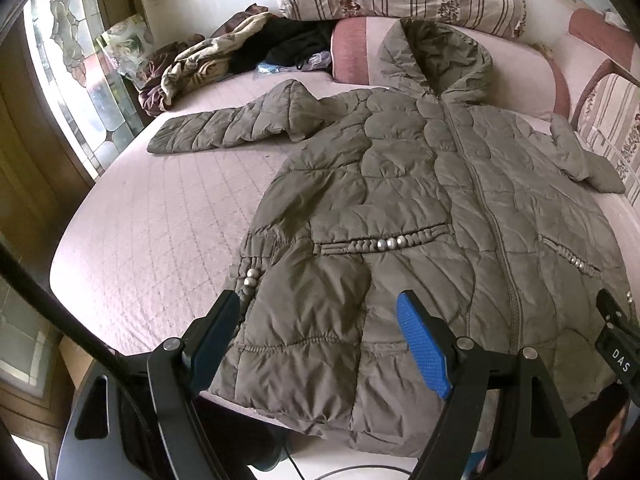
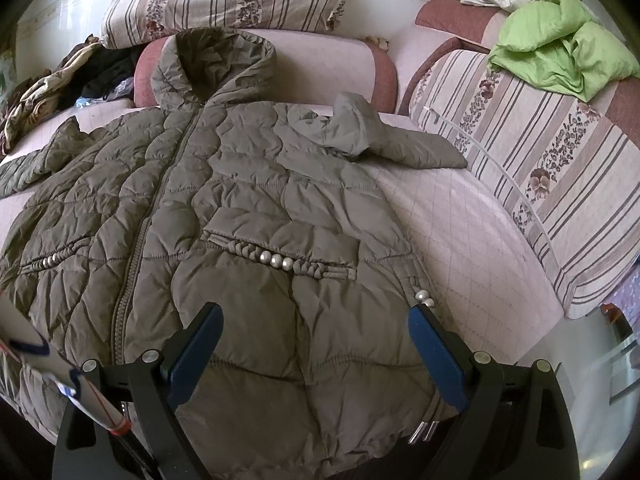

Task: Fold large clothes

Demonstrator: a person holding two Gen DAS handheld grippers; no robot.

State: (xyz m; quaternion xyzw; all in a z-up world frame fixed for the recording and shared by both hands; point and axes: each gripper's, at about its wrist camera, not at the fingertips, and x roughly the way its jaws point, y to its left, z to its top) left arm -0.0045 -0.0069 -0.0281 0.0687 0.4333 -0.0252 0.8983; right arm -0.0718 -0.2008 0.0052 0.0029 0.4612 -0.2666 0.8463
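Two grippers, both w/ jaws spread, holding nothing. Jacket (image 1: 420,200) lies flat on bed (image 1: 152,248), zipped front up, long axis hem-to-hood running 6 to 12 o'clock. Left gripper (image 1: 320,340) hovers over hem's left half; right gripper (image 2: 316,344) over right half. Sleeves stick out at 10 and 2. Left sleeve (image 1: 224,132) is nearer left gripper, so prob. folds first.

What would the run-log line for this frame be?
stage: pre-fold | jacket: flat on bed, zipped, sleeves out | left gripper: open, over hem | right gripper: open, over hem
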